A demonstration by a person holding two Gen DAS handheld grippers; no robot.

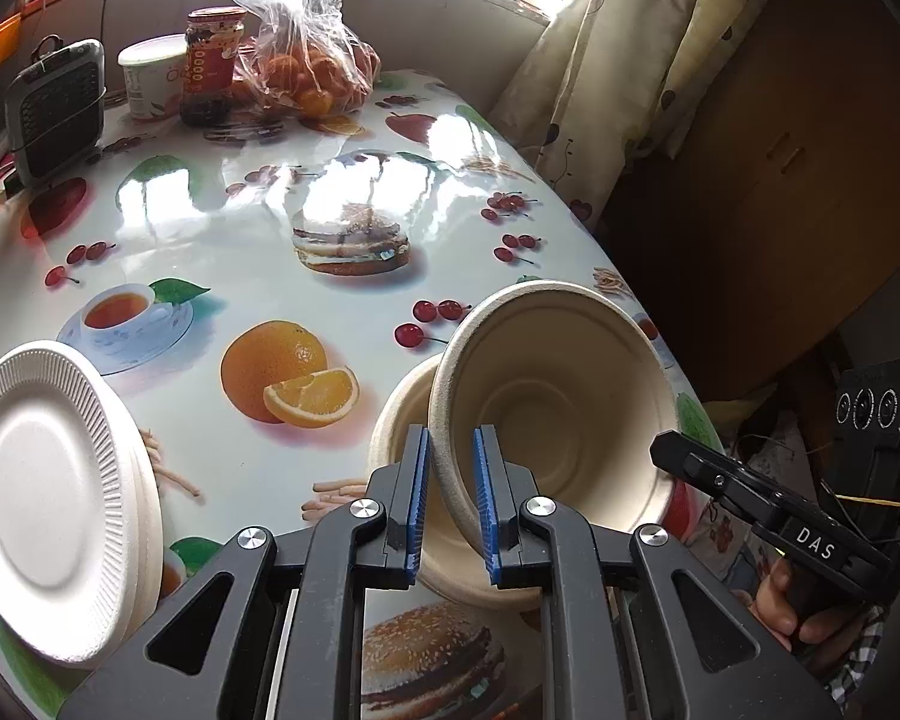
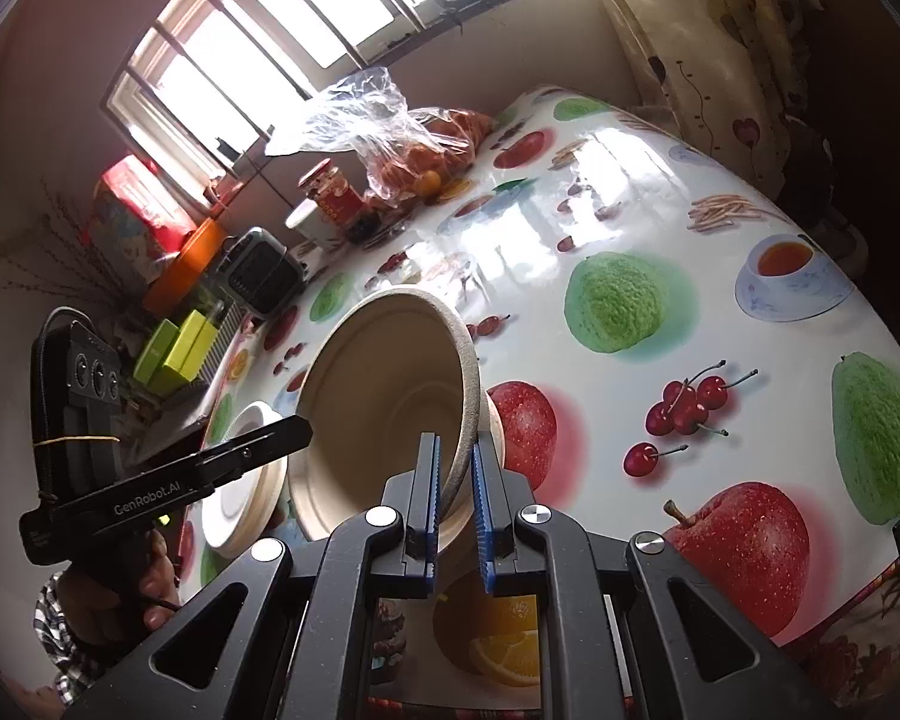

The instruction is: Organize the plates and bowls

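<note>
A beige paper bowl (image 1: 558, 396) is tilted on its side above a second beige bowl (image 1: 399, 420) near the table's right edge. My left gripper (image 1: 453, 480) is shut on the tilted bowl's left rim. My right gripper (image 2: 456, 480) is shut on the opposite rim of the same bowl (image 2: 384, 402); its finger shows in the left wrist view (image 1: 744, 486). A stack of white fluted paper plates (image 1: 48, 498) lies at the table's left front, also seen in the right wrist view (image 2: 240, 480).
The round table has a glossy fruit-print cloth (image 1: 270, 228). At its far side stand a bag of oranges (image 1: 312, 66), a red-lidded jar (image 1: 213, 66), a white tub (image 1: 150, 78) and a small grey heater (image 1: 54, 108). A curtain (image 1: 630, 60) and wooden cabinet (image 1: 780, 180) lie right.
</note>
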